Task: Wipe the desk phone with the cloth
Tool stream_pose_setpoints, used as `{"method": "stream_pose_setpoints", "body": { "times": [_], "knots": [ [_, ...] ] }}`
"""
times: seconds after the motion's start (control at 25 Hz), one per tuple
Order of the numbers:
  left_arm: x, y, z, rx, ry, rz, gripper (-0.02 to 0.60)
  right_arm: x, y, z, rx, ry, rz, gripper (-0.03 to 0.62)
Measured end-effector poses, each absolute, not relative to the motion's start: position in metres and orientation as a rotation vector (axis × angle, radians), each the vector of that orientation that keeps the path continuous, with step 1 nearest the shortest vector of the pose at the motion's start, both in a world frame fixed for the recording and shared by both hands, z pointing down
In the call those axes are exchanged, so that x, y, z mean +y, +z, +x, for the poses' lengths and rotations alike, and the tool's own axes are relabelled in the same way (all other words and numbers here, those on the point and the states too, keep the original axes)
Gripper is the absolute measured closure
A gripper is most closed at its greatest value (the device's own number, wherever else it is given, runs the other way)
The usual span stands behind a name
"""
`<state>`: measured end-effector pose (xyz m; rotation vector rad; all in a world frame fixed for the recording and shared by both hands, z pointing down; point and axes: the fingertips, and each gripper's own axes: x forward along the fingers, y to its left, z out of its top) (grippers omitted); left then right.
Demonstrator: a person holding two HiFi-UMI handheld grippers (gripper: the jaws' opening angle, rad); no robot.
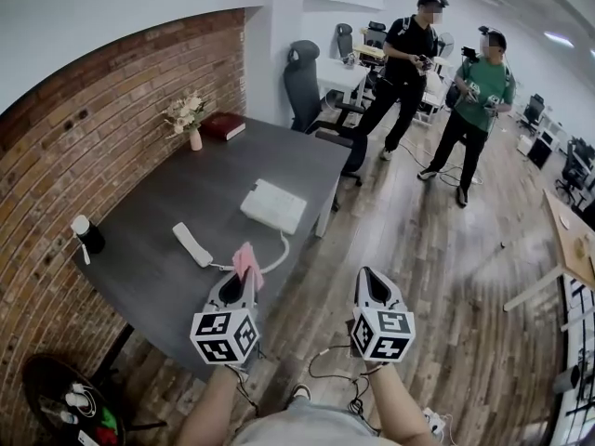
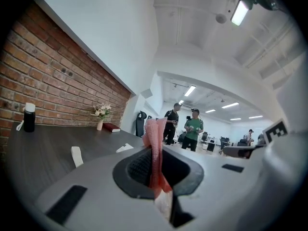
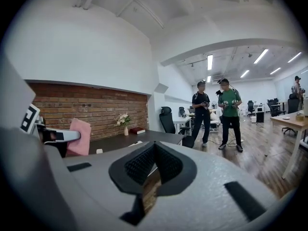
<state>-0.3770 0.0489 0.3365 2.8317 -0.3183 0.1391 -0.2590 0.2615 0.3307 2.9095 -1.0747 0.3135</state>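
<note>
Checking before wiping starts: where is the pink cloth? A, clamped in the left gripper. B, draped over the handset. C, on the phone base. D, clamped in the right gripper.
A: in the left gripper view the pink cloth is pinched in the jaws of the left gripper; the right gripper holds nothing.

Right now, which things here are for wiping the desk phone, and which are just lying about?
For the job: pink cloth clamped in the left gripper, phone base, handset.
Just lying about: flower vase, red book, black bottle, office chair.
</note>
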Motion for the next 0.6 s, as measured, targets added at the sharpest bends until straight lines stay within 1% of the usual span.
{"method": "stream_pose_setpoints", "body": {
  "times": [0.32,0.6],
  "knots": [
    [0.043,0.344,-0.308,-0.404,0.174,2.841,0.560,0.248,0.344,-0.179,-1.191,0.348,2.890,0.592],
    [0.025,0.358,-0.277,-0.482,0.214,2.824,0.560,0.243,0.362,-0.139,-1.230,0.394,2.887,0.592]
  ]
}}
